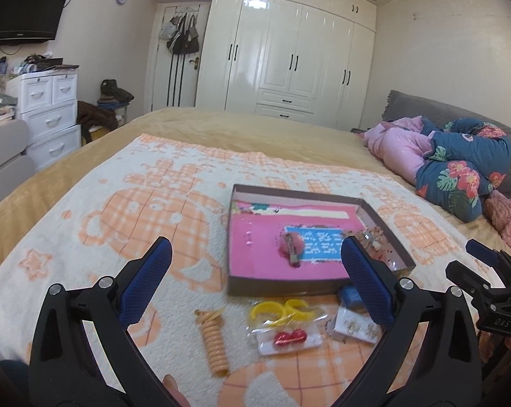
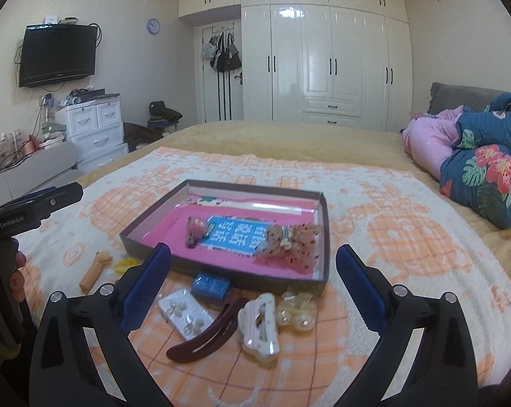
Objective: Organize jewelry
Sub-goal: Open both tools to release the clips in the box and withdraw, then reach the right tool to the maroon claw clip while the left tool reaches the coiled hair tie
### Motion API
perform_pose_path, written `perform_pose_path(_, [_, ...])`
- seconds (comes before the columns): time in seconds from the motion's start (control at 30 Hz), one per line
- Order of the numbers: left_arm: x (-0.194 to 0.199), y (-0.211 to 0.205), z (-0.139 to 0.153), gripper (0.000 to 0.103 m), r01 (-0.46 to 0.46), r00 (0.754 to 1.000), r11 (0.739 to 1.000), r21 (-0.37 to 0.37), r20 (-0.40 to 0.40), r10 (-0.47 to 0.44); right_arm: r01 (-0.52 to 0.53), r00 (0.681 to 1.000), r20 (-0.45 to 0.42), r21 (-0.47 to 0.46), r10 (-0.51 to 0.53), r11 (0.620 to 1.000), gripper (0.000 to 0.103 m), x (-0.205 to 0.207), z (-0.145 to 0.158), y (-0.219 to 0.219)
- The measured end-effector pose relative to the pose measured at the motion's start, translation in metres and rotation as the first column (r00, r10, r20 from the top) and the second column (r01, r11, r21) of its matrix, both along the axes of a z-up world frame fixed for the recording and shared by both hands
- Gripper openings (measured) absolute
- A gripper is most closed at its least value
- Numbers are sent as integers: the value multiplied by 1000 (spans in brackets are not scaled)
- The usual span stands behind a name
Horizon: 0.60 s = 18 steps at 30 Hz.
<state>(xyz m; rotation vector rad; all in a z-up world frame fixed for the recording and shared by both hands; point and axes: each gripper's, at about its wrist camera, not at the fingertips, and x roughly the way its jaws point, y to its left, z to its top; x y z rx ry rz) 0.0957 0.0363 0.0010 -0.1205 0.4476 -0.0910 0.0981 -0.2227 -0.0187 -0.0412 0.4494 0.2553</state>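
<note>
A bed covered by an orange-and-cream blanket fills both views, and on it sits a shallow cardboard box lined in pink, which already holds a pink fluffy hair tie and a gauzy dotted bow. In front of the box lie the loose pieces, all small and light enough to skid on the soft pile if pushed rather than pinched. The dark red hair clip is long, stiff and smooth; my guess is it is best taken across its narrow middle. The white claw clip, touching it on the right, is rigid but sprung, so a grip over its closed body seems safer than on the teeth. The pearl beads beside it are round and likely to roll. The card of earrings is thin and flat, hard to lift except by an edge, and the small blue box sits just against the cardboard wall. Farther left are an orange coil tie, yellow rings and a packet with red hearts. The right gripper hangs with fingers spread wide and empty, the clips lying between and just below them. The left gripper is likewise spread and empty above the coil and the packet.
</note>
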Motion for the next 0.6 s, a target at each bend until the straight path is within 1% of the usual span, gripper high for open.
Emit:
perform_pose_path(0.23, [-9, 12, -10, 92, -23, 999, 1000, 14, -36, 23, -43, 997, -62, -8, 42, 999, 95, -11, -17, 13])
perform_pose_path(0.37, [-13, 18, -16, 92, -27, 998, 1000, 6, -58, 27, -75, 989, -131, -7, 74, 997, 95, -13, -34, 21])
perform_pose_path(0.6, [-20, 18, -27, 92, -19, 994, 1000, 22, -104, 21, -91, 978, -189, -20, 86, 996, 95, -13, -49, 31])
